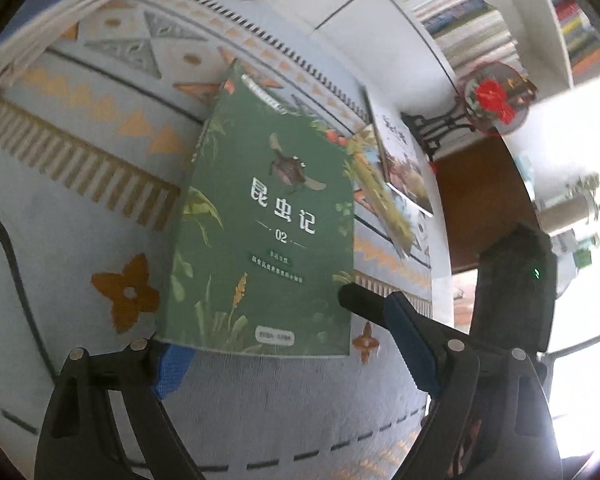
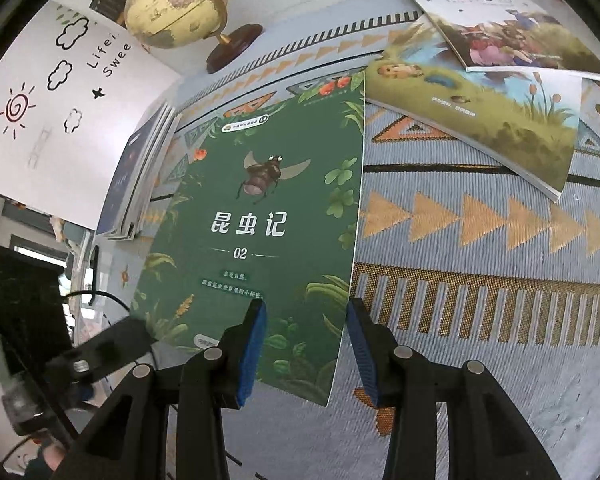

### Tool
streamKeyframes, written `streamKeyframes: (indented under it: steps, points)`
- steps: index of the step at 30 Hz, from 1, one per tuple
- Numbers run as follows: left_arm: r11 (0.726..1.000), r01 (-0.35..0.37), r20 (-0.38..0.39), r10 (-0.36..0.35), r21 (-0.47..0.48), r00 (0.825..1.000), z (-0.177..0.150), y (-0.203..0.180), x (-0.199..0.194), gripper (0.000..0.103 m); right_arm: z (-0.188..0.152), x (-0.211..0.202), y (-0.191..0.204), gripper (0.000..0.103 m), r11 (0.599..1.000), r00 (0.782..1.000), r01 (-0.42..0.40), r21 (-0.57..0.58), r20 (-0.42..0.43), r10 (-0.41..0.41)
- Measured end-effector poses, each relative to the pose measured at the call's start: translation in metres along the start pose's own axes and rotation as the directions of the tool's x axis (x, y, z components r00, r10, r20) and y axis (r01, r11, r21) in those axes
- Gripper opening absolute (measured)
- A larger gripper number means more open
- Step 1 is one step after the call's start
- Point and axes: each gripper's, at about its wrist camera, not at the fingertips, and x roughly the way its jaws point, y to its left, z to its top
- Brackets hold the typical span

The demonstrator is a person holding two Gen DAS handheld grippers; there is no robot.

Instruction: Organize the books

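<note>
Patterned blue-grey tablecloth (image 2: 480, 240), white tiled floor (image 1: 340, 0), full bookshelves (image 1: 472, 28) behind.

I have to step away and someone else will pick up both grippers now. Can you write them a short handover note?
Left gripper: open, at the near edge of the green book, gripping nothing.
Right gripper: jaws straddle that book's right edge; whether they pinch it cannot be told.
Done: a stack of books stands left, near the globe.
Left: the green book and two picture books still lie loose on the patterned cloth.
</note>
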Motion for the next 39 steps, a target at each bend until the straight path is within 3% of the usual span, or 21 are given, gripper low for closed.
streamKeyframes:
  steps: [3,5,9,12,17,20,22,23,24,25,26,28,30,34,39]
  points:
    - [0.991,0.074,0.008,-0.074,-0.109,0.997,0.004,0.011,0.0,0.085,-0.001,-0.002,-0.007,0.042,0.997,0.999,-0.046,0.056,-0.007,0.047]
    - [0.961,0.182,0.027,-0.181,-0.206,0.983,0.009,0.018,-0.004,0.085,-0.002,-0.002,-0.014,0.044,0.99,0.995,-0.09,0.106,-0.025,0.093]
    - [0.869,0.352,0.06,-0.354,-0.348,0.933,0.017,0.026,-0.008,0.085,-0.009,-0.005,-0.028,0.055,0.956,0.976,-0.196,0.218,-0.053,0.212]
    - [0.824,0.396,0.06,-0.409,-0.404,0.911,0.018,0.025,-0.001,0.085,-0.02,-0.005,-0.036,0.055,0.925,0.957,-0.252,0.283,-0.067,0.281]
    - [0.766,0.451,0.049,-0.485,-0.458,0.873,0.019,0.016,0.011,0.085,-0.025,0.0,-0.057,0.055,0.828,0.907,-0.381,0.411,-0.009,0.422]
    - [0.763,0.457,0.028,-0.501,-0.457,0.865,0.023,0.012,0.009,0.085,-0.018,0.005,-0.065,0.055,0.773,0.884,-0.442,0.456,0.075,0.461]
    - [0.792,0.429,0.008,-0.473,-0.435,0.881,0.026,0.013,0.005,0.085,-0.011,0.008,-0.065,0.047,0.745,0.868,-0.475,0.467,0.11,0.485]
    - [0.815,0.402,-0.003,-0.443,-0.418,0.896,0.028,0.013,0.005,0.085,-0.006,0.01,-0.062,0.031,0.75,0.868,-0.48,0.456,0.123,0.481]
    - [0.843,0.364,-0.017,-0.404,-0.396,0.915,0.029,0.013,0.004,0.085,-0.003,0.01,-0.06,0.025,0.764,0.877,-0.467,0.445,0.121,0.465]
    - [0.87,0.328,-0.029,-0.364,-0.369,0.931,0.029,0.012,0.004,0.085,0.001,0.01,-0.055,0.019,0.783,0.886,-0.453,0.426,0.12,0.447]
    - [0.916,0.257,-0.052,-0.287,-0.308,0.957,0.031,0.008,0.003,0.085,0.003,0.007,-0.048,0.017,0.81,0.901,-0.429,0.399,0.12,0.417]
    - [0.974,0.137,-0.069,-0.151,-0.18,0.986,0.032,-0.002,0.002,0.085,0.007,-0.003,-0.034,0.012,0.869,0.928,-0.372,0.326,0.113,0.355]
    - [0.999,0.007,-0.061,-0.01,-0.041,0.998,0.031,-0.016,0.001,0.085,0.011,-0.012,-0.014,0.012,0.932,0.957,-0.289,0.219,0.102,0.272]
    - [0.97,-0.175,-0.035,0.184,0.17,0.982,0.026,-0.04,0.011,0.085,0.017,-0.024,0.011,0.012,0.978,0.98,-0.192,0.083,0.072,0.186]
    - [0.932,-0.253,0.017,0.257,0.261,0.966,0.022,-0.052,0.014,0.085,0.022,-0.02,0.025,0.012,0.996,0.995,-0.092,-0.005,0.044,0.092]
